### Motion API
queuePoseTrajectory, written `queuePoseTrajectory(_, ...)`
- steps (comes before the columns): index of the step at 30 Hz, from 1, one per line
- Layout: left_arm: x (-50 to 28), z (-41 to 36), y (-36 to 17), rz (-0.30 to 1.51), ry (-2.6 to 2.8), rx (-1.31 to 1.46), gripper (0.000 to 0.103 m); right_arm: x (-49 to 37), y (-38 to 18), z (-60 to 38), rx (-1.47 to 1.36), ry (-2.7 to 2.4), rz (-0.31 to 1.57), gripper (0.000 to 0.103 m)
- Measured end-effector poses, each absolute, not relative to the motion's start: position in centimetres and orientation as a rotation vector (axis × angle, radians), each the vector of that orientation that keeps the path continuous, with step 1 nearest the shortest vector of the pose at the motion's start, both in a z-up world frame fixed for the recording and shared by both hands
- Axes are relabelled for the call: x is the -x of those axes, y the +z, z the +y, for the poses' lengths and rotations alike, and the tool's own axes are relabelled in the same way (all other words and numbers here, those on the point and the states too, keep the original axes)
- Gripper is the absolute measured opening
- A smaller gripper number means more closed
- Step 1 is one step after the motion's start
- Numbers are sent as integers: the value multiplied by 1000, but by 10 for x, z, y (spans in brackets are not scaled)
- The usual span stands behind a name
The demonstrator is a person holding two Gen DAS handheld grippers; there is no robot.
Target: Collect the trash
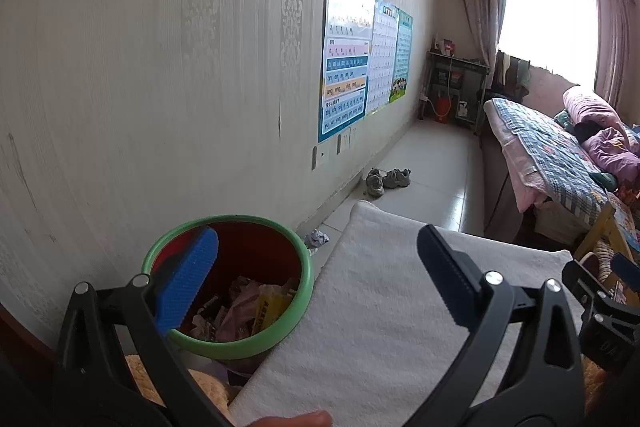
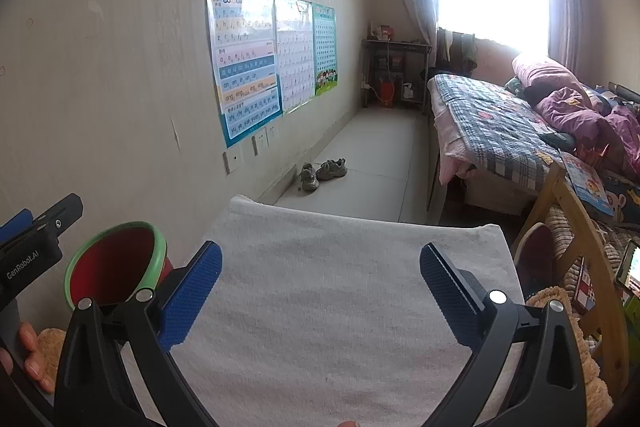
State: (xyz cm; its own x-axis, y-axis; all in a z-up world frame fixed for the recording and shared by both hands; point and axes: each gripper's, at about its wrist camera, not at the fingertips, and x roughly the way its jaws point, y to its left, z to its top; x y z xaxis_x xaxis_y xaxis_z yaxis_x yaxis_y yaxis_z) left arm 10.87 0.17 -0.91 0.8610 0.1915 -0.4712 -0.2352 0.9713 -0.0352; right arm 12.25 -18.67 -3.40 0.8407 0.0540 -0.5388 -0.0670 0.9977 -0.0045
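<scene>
Both the left claw and right claw hover spread apart and empty over a white towel-covered tabletop, while crumpled paper lies on the floor beside the green-rimmed bin, where a reach risks tipping it.

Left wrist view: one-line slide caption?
Open left gripper above a green-rimmed red bin of wrappers, beside a white cloth; one crumpled paper lies on the floor.

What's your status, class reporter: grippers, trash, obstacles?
Left gripper open, empty. Right gripper open, empty, over the white cloth. Bin holds wrappers; one crumpled wad on the floor behind it. Nothing blocking.
</scene>
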Motion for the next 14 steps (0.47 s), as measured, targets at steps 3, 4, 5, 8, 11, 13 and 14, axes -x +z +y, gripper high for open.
queuePoseTrajectory(3, -110, 4, -9, 494, 219, 102, 98, -128, -41, -188, 14, 73, 593, 96)
queuePoseTrajectory(4, -110, 5, -10, 497, 219, 105, 98, -131, -49, -190, 9, 74, 610, 96)
queuePoseTrajectory(5, -110, 5, -11, 498, 221, 105, 98, -135, -59, -191, 7, 70, 637, 96)
queuePoseTrajectory(8, -110, 4, -13, 492, 223, 100, 98, -147, -99, -198, 7, 59, 713, 96)
queuePoseTrajectory(11, -111, 6, -15, 504, 212, 114, 98, -163, -158, -207, 61, 22, 828, 96)
queuePoseTrajectory(13, -111, 7, -17, 510, 212, 113, 98, -171, -184, -215, 69, 1, 891, 96)
queuePoseTrajectory(14, -112, 8, -18, 512, 212, 111, 98, -173, -194, -222, 51, -9, 908, 96)
